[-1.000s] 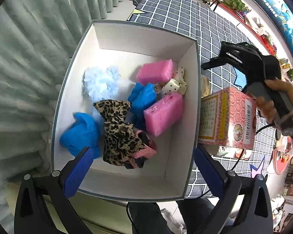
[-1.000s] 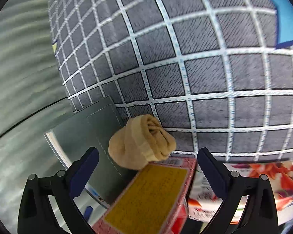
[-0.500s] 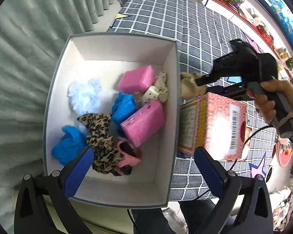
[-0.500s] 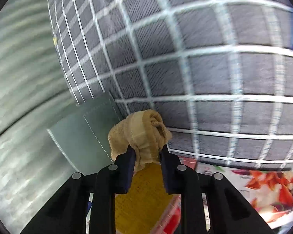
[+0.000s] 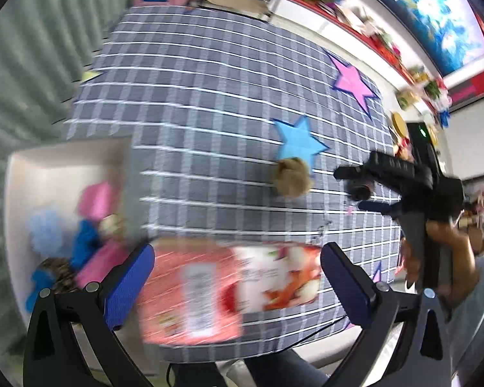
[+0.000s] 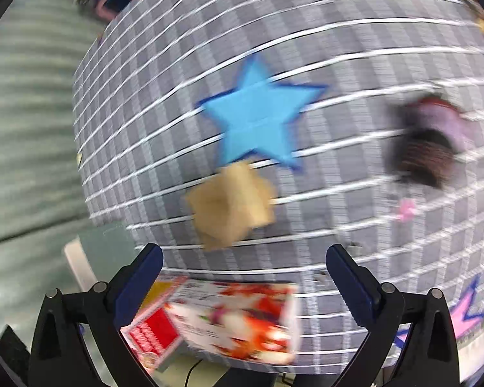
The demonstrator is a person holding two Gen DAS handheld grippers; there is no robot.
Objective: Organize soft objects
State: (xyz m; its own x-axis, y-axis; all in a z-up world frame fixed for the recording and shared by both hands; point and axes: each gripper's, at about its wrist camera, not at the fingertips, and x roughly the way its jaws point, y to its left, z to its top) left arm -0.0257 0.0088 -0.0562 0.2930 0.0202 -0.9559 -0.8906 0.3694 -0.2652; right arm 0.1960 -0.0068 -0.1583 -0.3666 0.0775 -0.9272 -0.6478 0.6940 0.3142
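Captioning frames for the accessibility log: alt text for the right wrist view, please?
A tan rolled soft cloth bundle sits just past the open right gripper, clear of its blue-padded fingers, above a grey checked tablecloth by a light blue star patch. A red and white printed carton lies nearer the camera; a dark blurred item lies to the right.

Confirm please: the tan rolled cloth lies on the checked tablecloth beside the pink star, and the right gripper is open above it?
Not quite. The tan rolled cloth lies beside the blue star, not the pink one; the right wrist view shows this. The rest holds: it is on the checked tablecloth, and the right gripper is open.
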